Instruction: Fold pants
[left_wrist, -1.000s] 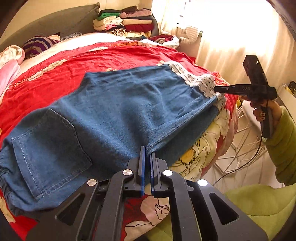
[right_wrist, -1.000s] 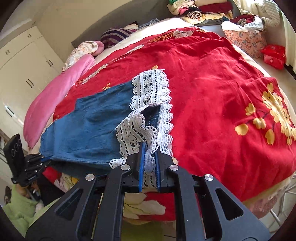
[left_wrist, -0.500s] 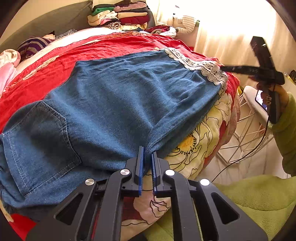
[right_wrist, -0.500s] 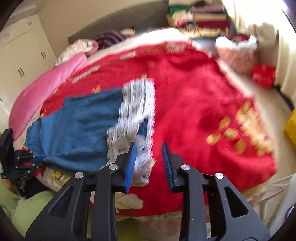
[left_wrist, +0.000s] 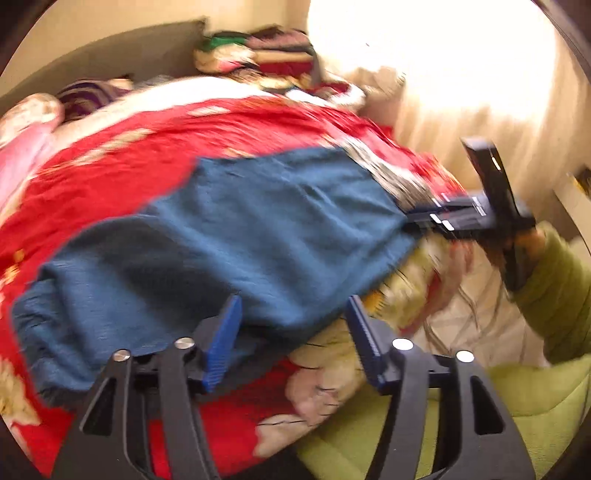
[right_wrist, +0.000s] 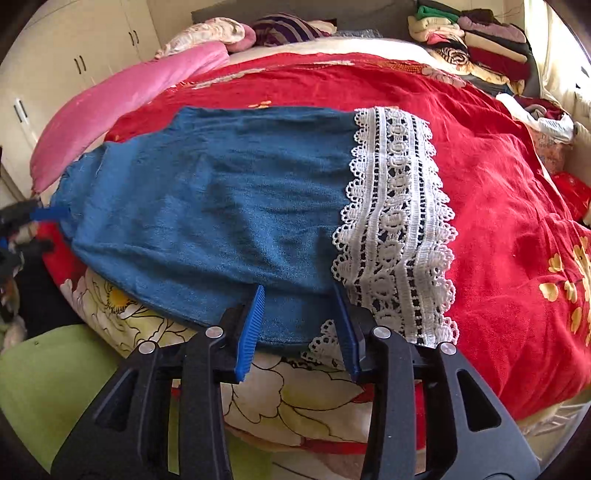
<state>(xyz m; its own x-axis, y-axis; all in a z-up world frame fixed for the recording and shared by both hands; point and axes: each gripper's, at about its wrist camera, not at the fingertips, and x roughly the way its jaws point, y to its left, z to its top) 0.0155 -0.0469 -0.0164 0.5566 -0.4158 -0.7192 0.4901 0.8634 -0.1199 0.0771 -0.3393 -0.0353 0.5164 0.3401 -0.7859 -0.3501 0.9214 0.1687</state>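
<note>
While both jaws opening, pants (right_wrist: 221, 206) lie flat on red bedspread (right_wrist: 498, 192), lace hem (right_wrist: 399, 229) at 3 o'clock. Left gripper (left_wrist: 293, 341) wide; right gripper (right_wrist: 299, 328) part-open; hem edge between, apparently unpinched. Next fold: regrip edges evenly, keep cloth taut.

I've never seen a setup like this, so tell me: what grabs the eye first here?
Blue denim pants with a white lace hem lie flat across a bright red bedspread. At the near edge, the right tool has its blue-padded jaws opening over the hem end. The left tool opens likewise at the other end.
</note>
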